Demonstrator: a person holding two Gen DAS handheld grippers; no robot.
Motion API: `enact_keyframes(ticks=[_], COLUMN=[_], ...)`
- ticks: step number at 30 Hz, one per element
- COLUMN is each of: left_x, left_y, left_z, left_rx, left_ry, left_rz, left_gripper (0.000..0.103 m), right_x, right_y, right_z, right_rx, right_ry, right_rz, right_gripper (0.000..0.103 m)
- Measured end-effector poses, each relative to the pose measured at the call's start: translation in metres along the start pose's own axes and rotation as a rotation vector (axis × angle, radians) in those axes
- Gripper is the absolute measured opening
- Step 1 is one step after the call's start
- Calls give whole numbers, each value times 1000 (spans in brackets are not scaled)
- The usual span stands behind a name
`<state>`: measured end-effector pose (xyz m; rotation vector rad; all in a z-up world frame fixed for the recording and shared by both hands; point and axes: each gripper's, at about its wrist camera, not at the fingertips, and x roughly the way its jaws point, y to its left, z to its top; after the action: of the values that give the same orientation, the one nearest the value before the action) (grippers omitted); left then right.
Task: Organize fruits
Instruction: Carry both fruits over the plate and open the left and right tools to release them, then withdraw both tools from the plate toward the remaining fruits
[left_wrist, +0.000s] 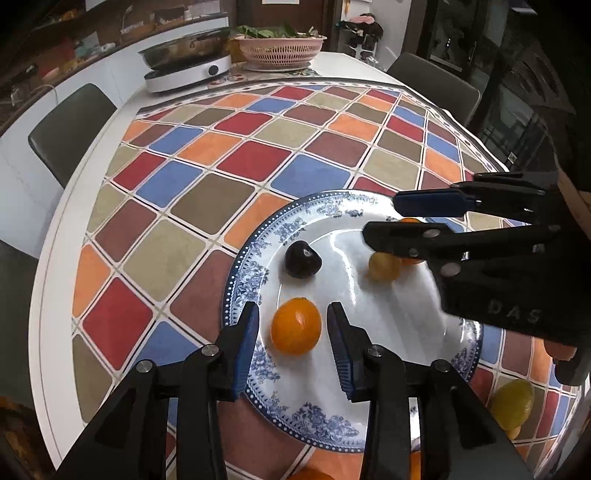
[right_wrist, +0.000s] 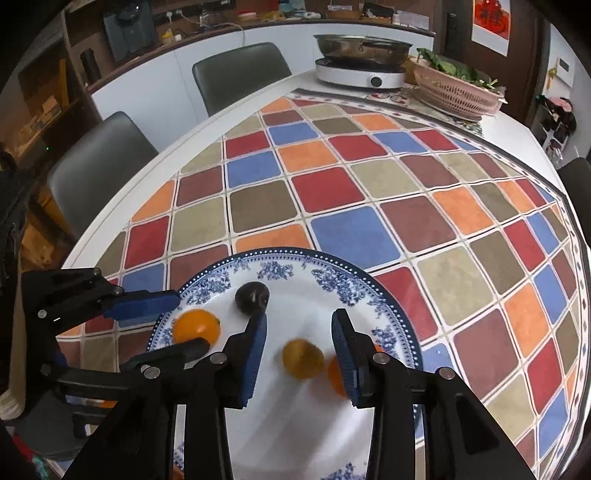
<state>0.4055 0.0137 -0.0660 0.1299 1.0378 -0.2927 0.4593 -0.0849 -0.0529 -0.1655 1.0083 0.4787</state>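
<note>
A blue-and-white plate (left_wrist: 258, 258) (right_wrist: 362, 291) lies on the checked tablecloth. On it are an orange fruit (left_wrist: 295, 326) (right_wrist: 195, 326), a dark plum (left_wrist: 303, 258) (right_wrist: 252, 293), a yellow fruit (left_wrist: 384, 266) (right_wrist: 303, 358) and another orange fruit (left_wrist: 410, 221) (right_wrist: 336, 374) partly hidden. My left gripper (left_wrist: 291, 325) (right_wrist: 173, 325) is open with its jaws either side of the first orange fruit, apart from it. My right gripper (right_wrist: 299, 341) (left_wrist: 380, 218) is open above the yellow fruit, which looks blurred.
A yellow-green fruit (left_wrist: 513, 404) lies on the cloth right of the plate, with more orange fruit at the near edge (left_wrist: 314, 474). An induction cooker with a pan (right_wrist: 360, 59) and a pink basket of greens (right_wrist: 454, 88) stand at the far end. Chairs (right_wrist: 240, 74) line the table.
</note>
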Motion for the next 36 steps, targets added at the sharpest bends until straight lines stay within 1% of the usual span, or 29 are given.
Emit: enact_keyframes(ticks=[5,13,19,21,24,27,29,30,33,35,36], left_x=[-23,-67,-107,-118,-134,-147,-156,-160,-175,-185,-189], left_y=[-4,-13,-27,-34,-46,-56,-62,-63,-71,-76,-78], left_z=[-3,-16,-32,-39,-51,-64,-72,-76,-85,-93,-97], left_rx=[-7,-28,-20,-6,16,29,24,19,13,18,18], left_ry=[-32,-112,-188,-204,-230,-248,-261,-266,-278,-295,-303], left_rz=[33,3,14,18,24,29,33,29,25,25,26], left_gripper=[38,38,41,41,44,45,45,45,45,49,53], right_x=[-25,-72,-111,-121,-137,-155,-164,-168,-181,-188,-191], right_y=[0,11,22,26,33,39,43,45,53,58,59], right_z=[-6,-23,-44,-51,-63,-77,-85,-89,-103,-113,-117], right_rx=[15,10,9,7,-10,-19,-26,-29,-39,-51,-48], right_ry=[-37,-109,-179,-190,-211,-238,-252,-260,-281,-283,-283], right_rz=[-17,-14,-12,-17,-27,-22,-28,-32,-37,-39,-37], right_gripper=[38,38,38,38,38,38,42,47,48,48,48])
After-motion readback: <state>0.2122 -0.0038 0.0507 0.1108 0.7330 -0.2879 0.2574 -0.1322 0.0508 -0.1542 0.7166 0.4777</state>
